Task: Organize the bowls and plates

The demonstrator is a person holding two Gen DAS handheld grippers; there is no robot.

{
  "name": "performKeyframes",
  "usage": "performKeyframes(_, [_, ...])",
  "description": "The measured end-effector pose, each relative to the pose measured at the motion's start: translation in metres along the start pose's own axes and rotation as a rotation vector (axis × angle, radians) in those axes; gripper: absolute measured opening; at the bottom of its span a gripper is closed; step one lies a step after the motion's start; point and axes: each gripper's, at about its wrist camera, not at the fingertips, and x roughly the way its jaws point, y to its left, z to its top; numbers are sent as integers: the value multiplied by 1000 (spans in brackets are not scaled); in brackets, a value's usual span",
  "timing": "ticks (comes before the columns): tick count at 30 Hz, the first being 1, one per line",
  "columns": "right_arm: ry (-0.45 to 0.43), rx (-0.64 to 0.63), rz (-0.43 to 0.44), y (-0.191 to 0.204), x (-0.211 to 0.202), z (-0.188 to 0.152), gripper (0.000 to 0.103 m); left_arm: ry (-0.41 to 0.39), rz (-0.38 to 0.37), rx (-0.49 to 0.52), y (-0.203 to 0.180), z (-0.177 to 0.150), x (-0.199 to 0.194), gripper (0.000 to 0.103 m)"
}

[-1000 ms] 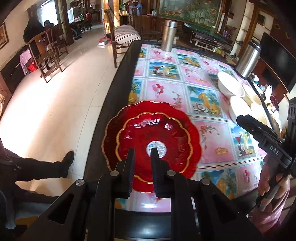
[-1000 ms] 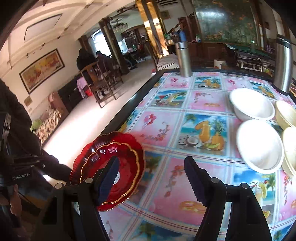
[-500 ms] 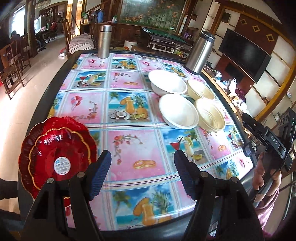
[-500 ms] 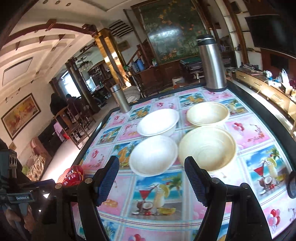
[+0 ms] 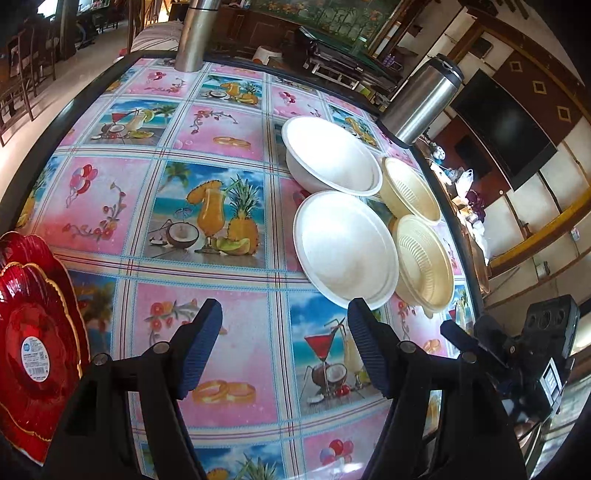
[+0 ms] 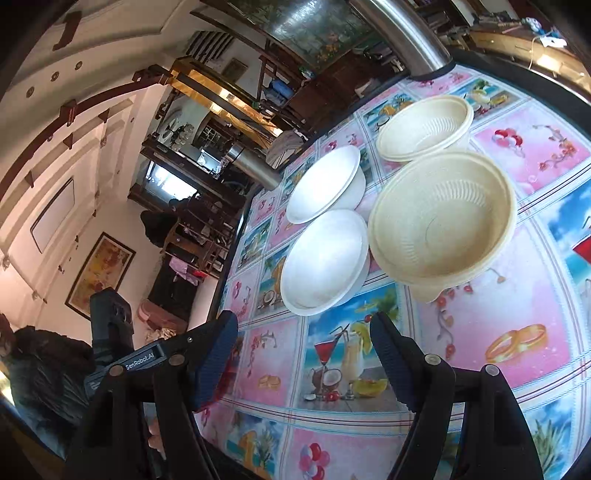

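Observation:
Two stacked red plates (image 5: 35, 332) with gold rims lie at the table's left front edge. Two white bowls, the near one (image 5: 345, 254) and the far one (image 5: 330, 155), sit beside two cream ribbed bowls, near (image 5: 423, 258) and far (image 5: 410, 190). In the right wrist view the near white bowl (image 6: 325, 262), far white bowl (image 6: 325, 184), near cream bowl (image 6: 443, 218) and far cream bowl (image 6: 424, 127) show. My left gripper (image 5: 284, 347) is open and empty, just short of the near white bowl. My right gripper (image 6: 303, 354) is open and empty, in front of the near white and cream bowls.
The table (image 5: 221, 122) has a pink and blue picture cloth and a dark rim. A steel flask (image 5: 194, 33) stands at the far edge and a steel thermos (image 5: 424, 103) at the right edge. Chairs and a floor lie to the left.
My left gripper has opened, left the red plates and swung right toward the bowls. My right gripper has also moved in toward the bowls and tilted; it stays open.

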Motion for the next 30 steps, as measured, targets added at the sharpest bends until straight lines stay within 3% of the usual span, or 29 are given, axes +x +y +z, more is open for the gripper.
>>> performKeyframes(6, [21, 86, 15, -8, 35, 4, 77, 57, -81, -74, 9, 28, 32, 70])
performKeyframes(12, [-52, 87, -20, -15, 49, 6, 77, 70, -138, -112, 12, 42, 50, 70])
performKeyframes(30, [-43, 173, 9, -28, 62, 8, 74, 105, -197, -96, -2, 54, 78, 70])
